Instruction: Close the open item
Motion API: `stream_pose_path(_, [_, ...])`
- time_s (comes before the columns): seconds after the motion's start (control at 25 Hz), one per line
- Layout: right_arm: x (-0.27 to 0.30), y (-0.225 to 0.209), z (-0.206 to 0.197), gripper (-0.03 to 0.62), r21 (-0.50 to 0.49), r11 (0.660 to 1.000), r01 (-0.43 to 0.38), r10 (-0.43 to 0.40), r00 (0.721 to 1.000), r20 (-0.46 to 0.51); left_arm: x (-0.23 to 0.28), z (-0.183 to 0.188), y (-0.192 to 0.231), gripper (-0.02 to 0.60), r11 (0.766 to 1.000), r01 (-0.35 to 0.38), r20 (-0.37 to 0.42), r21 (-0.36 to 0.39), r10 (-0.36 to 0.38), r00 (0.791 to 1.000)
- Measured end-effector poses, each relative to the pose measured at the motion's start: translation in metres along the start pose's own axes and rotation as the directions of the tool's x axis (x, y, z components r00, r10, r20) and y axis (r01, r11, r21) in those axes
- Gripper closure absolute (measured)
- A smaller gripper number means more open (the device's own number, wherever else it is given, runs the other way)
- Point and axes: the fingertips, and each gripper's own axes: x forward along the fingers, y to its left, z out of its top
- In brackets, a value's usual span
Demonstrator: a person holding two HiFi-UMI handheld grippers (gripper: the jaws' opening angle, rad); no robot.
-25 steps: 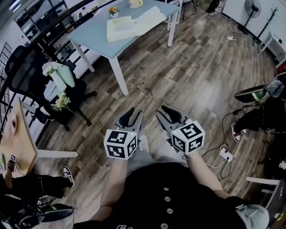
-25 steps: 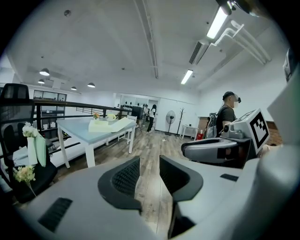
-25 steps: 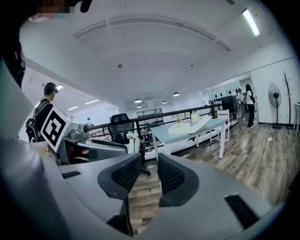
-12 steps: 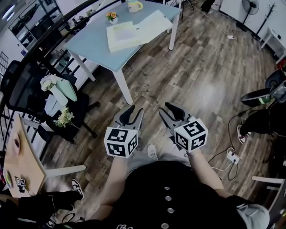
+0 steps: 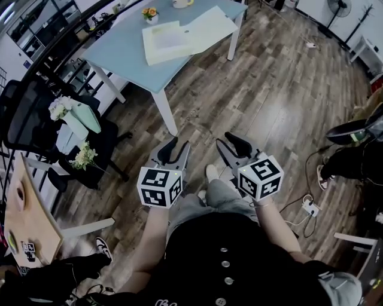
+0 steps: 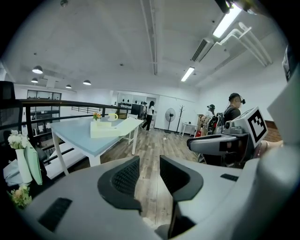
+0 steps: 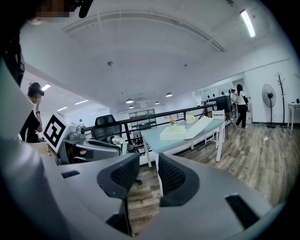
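Note:
The open item is a pale yellow box [image 5: 168, 42] with its lid [image 5: 207, 25] laid back, on a light blue table [image 5: 116, 54] at the top of the head view. It also shows far ahead as the box [image 6: 104, 130] in the left gripper view and as the box [image 7: 179, 132] in the right gripper view. My left gripper [image 5: 178, 145] and right gripper [image 5: 228, 141] hang side by side above the wooden floor, well short of the table. Both are open and empty, the left gripper [image 6: 150, 161] steady. The jaws of the right gripper [image 7: 149, 161] have just been opening slightly.
A black office chair [image 5: 27, 116] with white flowers and bags stands left of the table. A small flower pot [image 5: 150, 13] and a mug [image 5: 181, 3] sit on the table. A wooden desk [image 5: 24, 206] is at the left edge. A seated person [image 5: 350, 158] and a power strip [image 5: 304, 207] are right.
The person has stepped forward over the floor with both grippers, and the table's front leg and the chair now lie closer. The grippers keep their side-by-side pose.

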Motion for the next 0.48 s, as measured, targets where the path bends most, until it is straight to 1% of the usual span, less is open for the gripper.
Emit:
stream_pose_path(0.2, [0.017, -0.012, 0.001, 0.467, 0.005, 1.0, -0.001, 0.001, 1.0, -0.012, 0.016, 0.002, 0.009, 0.446, 1.0, -0.004, -0.005, -0.01, 0.003, 1.0])
stream_pose_path(0.48, [0.058, -0.036, 0.017, 0.451, -0.008, 1.0, -0.015, 0.015, 1.0, -0.016, 0.049, 0.013, 0.039, 0.442, 0.999, -0.029, -0.013, -0.022, 0.029, 1.0])
